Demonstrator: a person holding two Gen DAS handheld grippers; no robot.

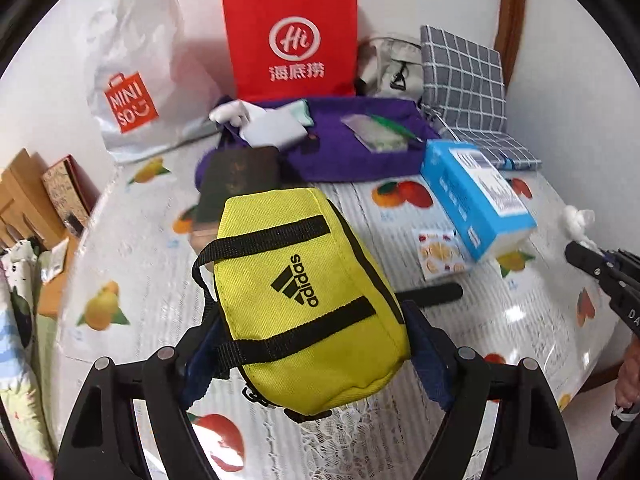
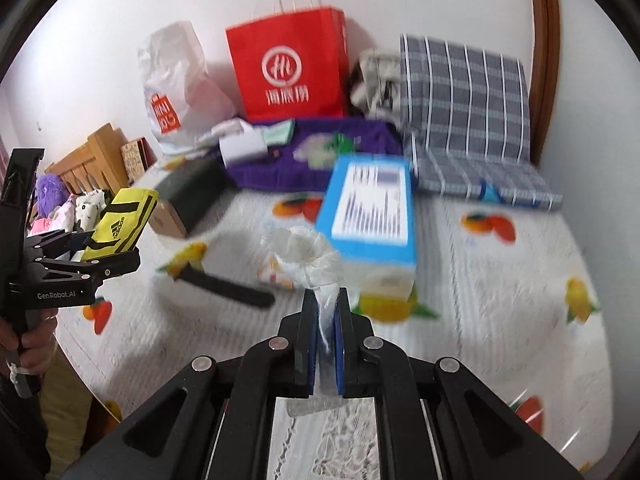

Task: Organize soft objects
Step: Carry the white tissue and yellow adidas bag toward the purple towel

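Left wrist view: a yellow pouch (image 1: 304, 296) with black straps and an Adidas logo, clamped between the left tongs (image 1: 308, 360) above the fruit-print surface (image 1: 460, 360).
Right tongs (image 2: 327, 312) pinch a crumpled white plastic bag (image 2: 308, 256), lifted near a blue box (image 2: 372, 208).

The paper bag (image 1: 290, 36) stands behind the cloth (image 1: 352, 148), the box (image 1: 476, 196) right of it.

"adidas" on yellow pouch (image 1: 308, 300); "MINISO" on white bag (image 1: 132, 72)
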